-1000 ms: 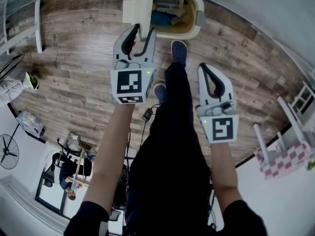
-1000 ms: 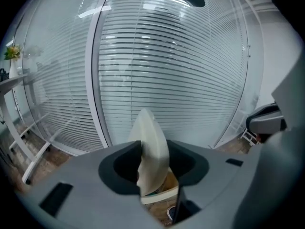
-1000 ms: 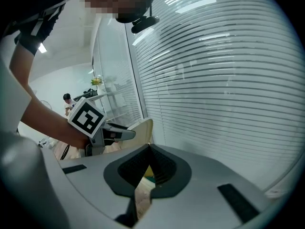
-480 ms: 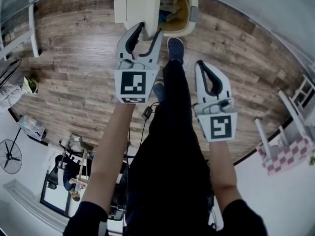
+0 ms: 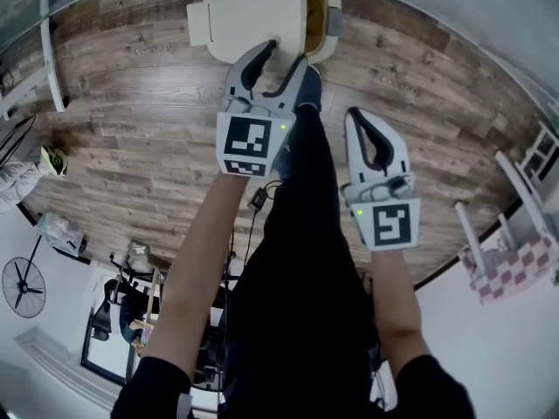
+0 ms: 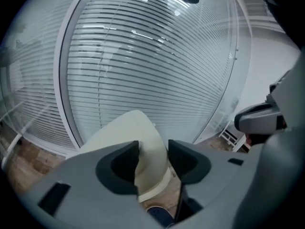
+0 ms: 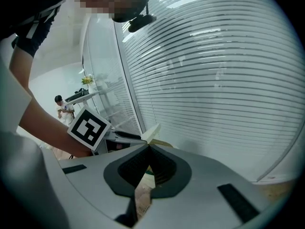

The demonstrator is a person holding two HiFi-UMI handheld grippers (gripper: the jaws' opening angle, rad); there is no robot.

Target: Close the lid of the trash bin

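One second ago the lid [image 5: 249,11] stood upright. Now it's tipped down over most of the trash bin [image 5: 325,16] at the far side, so nearly shut. Left gripper [image 5: 285,52] jaws are opening with the lid's edge in the gap, unpinched. Right gripper [image 5: 360,116] is closed, empty.

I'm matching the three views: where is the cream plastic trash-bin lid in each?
Head view: cream plastic lid top centre.
Left gripper view: lower centre, behind the jaws.
Right gripper view: cream sliver just above the jaws.
Shared landmark: left gripper, jaws opening, lid showing in their gap.
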